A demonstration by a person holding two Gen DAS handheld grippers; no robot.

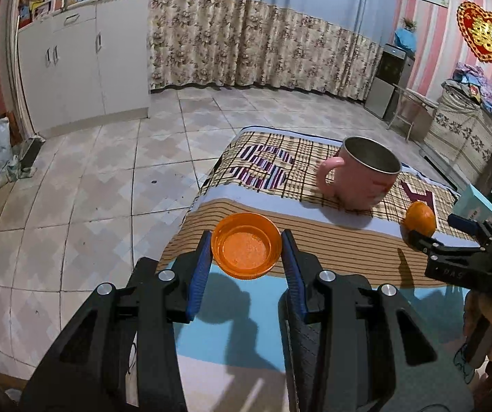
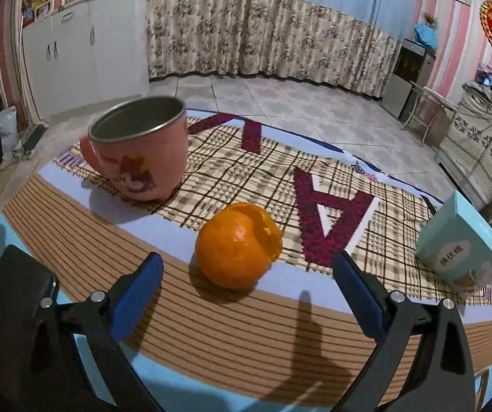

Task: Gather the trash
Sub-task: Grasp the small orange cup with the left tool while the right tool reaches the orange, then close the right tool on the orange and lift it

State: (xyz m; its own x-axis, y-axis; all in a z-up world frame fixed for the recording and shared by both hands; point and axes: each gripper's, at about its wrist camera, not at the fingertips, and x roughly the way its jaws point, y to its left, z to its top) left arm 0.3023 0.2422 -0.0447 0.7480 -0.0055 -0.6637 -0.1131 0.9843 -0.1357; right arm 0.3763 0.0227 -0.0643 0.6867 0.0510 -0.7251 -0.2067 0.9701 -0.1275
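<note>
Between the blue pads of the left gripper [image 1: 246, 244] sits an orange plastic lid [image 1: 246, 245], open side up, a film of orange residue in its well. The jaws bracket its rim on both sides; whether the pads already press it or stand a hair off, I cannot tell, nor whether it rests on the striped cloth [image 1: 331, 240] or hangs just above it. To do this step well, the squeeze should fall across the widest line of the rim — a shallow round lid will squirt forward if pinched off-centre (thin plastic, so it will likely flex rather than resist). Keep it level on the lift, lest the residue tip out.

Off to the right on the same cloth lies the orange peel [image 2: 238, 245], a hollow-looking shell split along its top. The right gripper [image 2: 247, 278] is spread wide, just short of it, pads on either side of the line to it and touching nothing. It would want to advance until the peel lies fully between the pads, then close gently; a hard grip would probably collapse the shell.

Beyond stand a pink mug [image 2: 139, 151] and, near the right edge, a pale blue carton [image 2: 460, 247] — neither looks like trash, and both are apart from the jaws' paths.
</note>
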